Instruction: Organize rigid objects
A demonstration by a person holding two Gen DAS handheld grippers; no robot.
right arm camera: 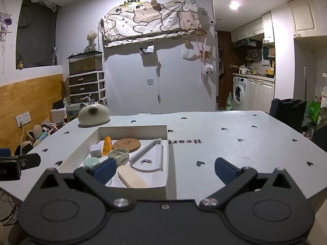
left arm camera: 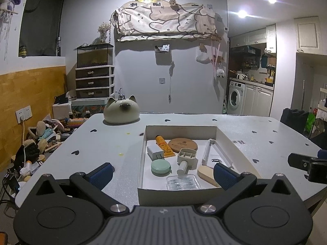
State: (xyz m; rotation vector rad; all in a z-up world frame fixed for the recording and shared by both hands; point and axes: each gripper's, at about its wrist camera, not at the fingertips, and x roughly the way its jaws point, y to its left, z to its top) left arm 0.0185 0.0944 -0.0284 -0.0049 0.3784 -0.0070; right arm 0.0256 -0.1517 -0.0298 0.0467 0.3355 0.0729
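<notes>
White box [left arm camera: 226, 140] holds tube [left arm camera: 163, 145], coaster [left arm camera: 183, 144], jar [left arm camera: 160, 167]; both hand-held grippers gape empty.

A box [left arm camera: 143, 159] sits on the worktop [left arm camera: 114, 143], with a cat-shaped pot [left arm camera: 121, 112] beyond its far left corner. In the box, a tube [left arm camera: 164, 146] lies far left beside a round coaster [left arm camera: 183, 144]; a charger [left arm camera: 154, 152] and round tin [left arm camera: 161, 167] lie nearer; a clear case [left arm camera: 183, 182] lies nearest; a hanger [left arm camera: 216, 153] lies right.
</notes>
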